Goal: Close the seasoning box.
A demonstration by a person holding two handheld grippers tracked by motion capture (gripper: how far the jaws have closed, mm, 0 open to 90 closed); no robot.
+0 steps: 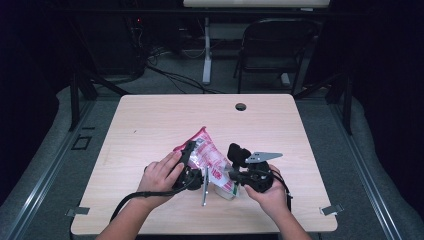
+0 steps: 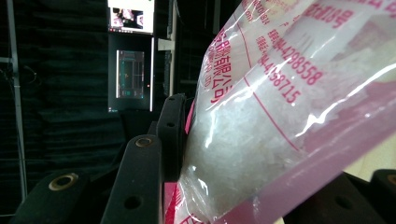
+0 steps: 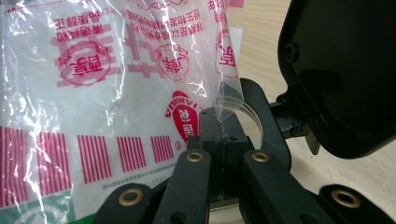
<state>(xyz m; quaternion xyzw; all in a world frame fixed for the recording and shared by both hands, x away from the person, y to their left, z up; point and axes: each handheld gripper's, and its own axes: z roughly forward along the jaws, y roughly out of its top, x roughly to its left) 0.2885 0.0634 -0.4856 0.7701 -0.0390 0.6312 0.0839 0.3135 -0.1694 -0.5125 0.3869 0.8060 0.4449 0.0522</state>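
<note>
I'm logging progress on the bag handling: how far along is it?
Done: both grippers have taken hold of the plastic bag of white granules. In hand: the left gripper clamps the filled body, and the right gripper is pinched shut on a thin edge. The bag hangs tilted above the table. Left: nothing shows it opened or set down yet.

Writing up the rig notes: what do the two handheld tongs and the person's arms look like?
Both tongs are black. The left tongs trail a black cable toward the table's near edge. The right tongs carry a grey three-cornered plate on top. Close up, the jaw links are matte black bars with brass-coloured rivets. Both forearms are bare; no sleeves show.
</note>
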